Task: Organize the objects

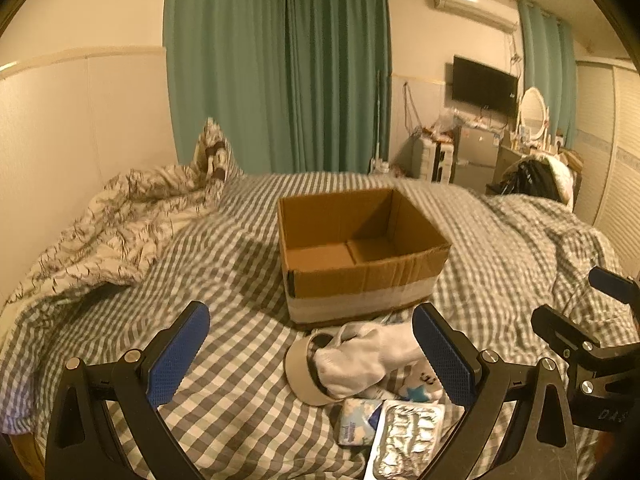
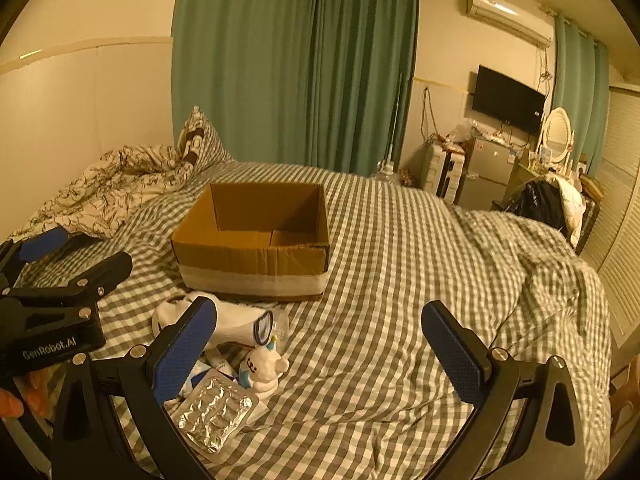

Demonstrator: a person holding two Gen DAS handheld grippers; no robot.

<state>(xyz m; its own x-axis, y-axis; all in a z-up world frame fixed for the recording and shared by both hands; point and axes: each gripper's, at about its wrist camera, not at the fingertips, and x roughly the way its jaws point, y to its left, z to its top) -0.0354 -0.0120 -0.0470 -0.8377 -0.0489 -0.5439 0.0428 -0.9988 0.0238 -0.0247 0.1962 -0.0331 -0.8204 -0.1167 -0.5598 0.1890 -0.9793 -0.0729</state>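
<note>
A: Cardboard box [image 1: 356, 256] sits open-topped on the checked bed sheet [image 2: 400, 248], nothing visible inside it. My guess is it's the container, parked right behind the clutter so each item makes a short trip.

B: And the clutter?

A: One small pile just in front of the box's near wall. White sock [image 1: 360, 356] draped over a beige cap [image 1: 298, 368], a foil blister pack [image 1: 408, 440] nearest the cameras, a small pale-blue packet [image 1: 354, 420] beside it, and a little white bear figurine [image 2: 262, 368] standing upright.

B: Left gripper [image 1: 310, 356]?

A: Spread wide, holding nothing. The pile lies low between its fingers, nearer the right-hand one; sock and cap are near the pads' level, blister pack closer in.

B: Right gripper [image 2: 320, 354]?

A: Also released and empty. The pile sits off toward its left finger [image 2: 186, 350], which partly covers the sock in that view; bare sheet lies between the fingers. It would need to shift left to reach anything.

B: Progress?

A: Looks like the very start: nothing boxed yet.
</note>
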